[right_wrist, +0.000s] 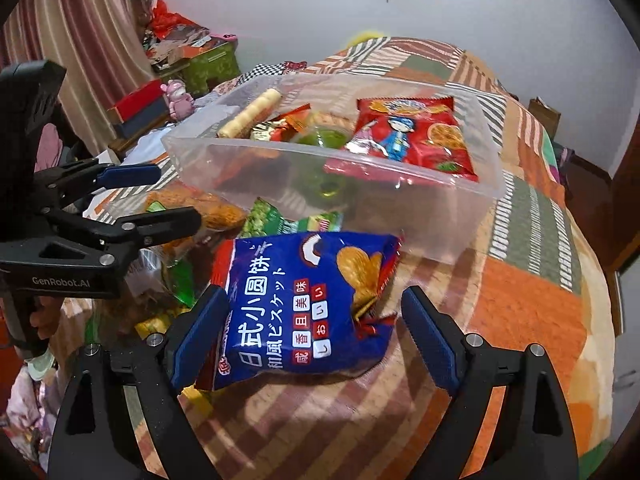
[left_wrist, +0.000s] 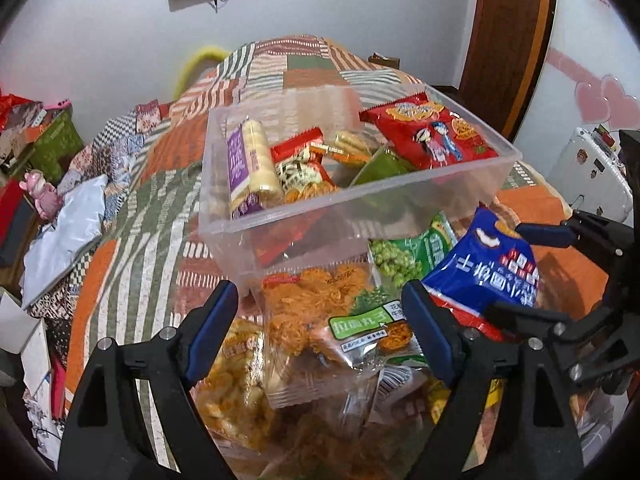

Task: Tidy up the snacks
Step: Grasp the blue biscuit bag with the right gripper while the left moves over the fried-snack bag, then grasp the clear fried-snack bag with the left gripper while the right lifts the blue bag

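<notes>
Two grippers stand spread, holding nothing. My left gripper (left_wrist: 320, 332) straddles a clear noodle-snack packet (left_wrist: 320, 320); only its camera shows this. My right gripper (right_wrist: 316, 336) brackets the blue biscuit bag (right_wrist: 304, 304) on the quilt (right_wrist: 520, 312), before the clear bin (right_wrist: 400, 216) of snacks.

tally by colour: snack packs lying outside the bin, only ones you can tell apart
Blue pack: 1
Green pea pack: 1
Orange noodle pack: 1
Yellow nut pack: 1
Total: 4 outside the bin; more lie buried under these and cannot be told apart.
</notes>
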`<control>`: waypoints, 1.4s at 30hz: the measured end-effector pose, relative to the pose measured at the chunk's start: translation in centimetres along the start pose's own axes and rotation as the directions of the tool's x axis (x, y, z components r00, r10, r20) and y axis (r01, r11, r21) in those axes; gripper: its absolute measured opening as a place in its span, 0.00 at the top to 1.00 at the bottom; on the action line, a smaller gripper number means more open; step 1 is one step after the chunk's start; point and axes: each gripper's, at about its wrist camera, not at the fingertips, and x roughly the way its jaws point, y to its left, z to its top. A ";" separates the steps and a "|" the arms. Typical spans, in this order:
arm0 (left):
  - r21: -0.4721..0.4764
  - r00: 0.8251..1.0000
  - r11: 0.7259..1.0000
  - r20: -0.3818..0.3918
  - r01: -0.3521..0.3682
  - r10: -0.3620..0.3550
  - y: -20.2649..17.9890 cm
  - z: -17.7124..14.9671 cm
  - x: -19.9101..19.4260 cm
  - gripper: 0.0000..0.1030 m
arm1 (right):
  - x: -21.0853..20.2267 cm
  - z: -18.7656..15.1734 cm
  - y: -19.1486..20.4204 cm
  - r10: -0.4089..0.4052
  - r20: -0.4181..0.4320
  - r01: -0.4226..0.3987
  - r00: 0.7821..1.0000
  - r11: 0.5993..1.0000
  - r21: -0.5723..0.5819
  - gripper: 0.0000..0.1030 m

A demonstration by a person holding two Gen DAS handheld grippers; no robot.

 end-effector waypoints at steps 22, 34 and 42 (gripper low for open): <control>0.010 0.999 1.000 -0.034 0.022 -0.022 -0.9 -2.1 1.0 0.25 | -0.7 -0.9 -0.7 0.043 0.044 -0.044 0.998 0.999 0.027 0.42; -0.035 0.997 0.997 0.020 0.073 -0.073 -0.7 -2.8 -1.7 0.36 | -1.8 -1.3 -0.5 0.034 0.069 -0.036 0.997 0.999 0.024 0.56; -0.027 0.993 0.997 0.092 0.072 -0.070 -1.5 -3.3 -4.7 0.37 | -2.4 -1.4 -0.5 0.031 0.072 -0.033 0.997 0.999 0.019 0.59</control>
